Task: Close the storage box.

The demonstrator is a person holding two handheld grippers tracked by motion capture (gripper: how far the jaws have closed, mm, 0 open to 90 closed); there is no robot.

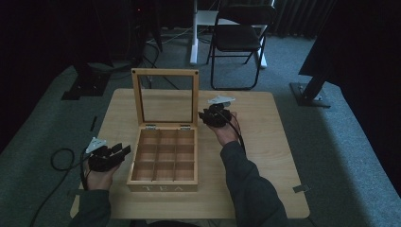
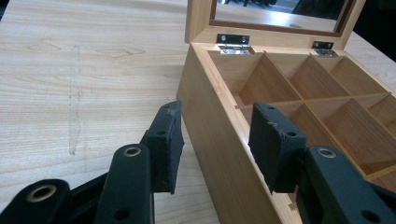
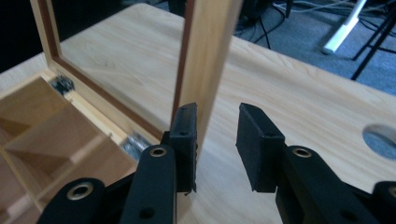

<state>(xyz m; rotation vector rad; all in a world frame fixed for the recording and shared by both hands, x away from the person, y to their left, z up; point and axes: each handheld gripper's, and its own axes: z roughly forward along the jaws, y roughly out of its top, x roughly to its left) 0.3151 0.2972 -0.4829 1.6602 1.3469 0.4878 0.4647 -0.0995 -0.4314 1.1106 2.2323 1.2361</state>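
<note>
A wooden tea box (image 1: 163, 161) sits mid-table (image 1: 265, 156), its glass lid (image 1: 165, 97) standing upright. The left gripper (image 2: 217, 133) straddles the box's side wall, jaws open and not pressing. The right gripper (image 3: 215, 135) brackets the lid's frame edge, jaws apart, one pad touching it. Closing the lid seems underway; next, the lid needs tipping forward and down.

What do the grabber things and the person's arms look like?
Both are black. The left gripper and the right gripper each carry a pale grey three-cornered plate on top and trail a black cable. Up close, each has two flat black jaws with rectangular pads on linked bars fitted with brass-ringed holes. The person wears dark long sleeves.
</note>
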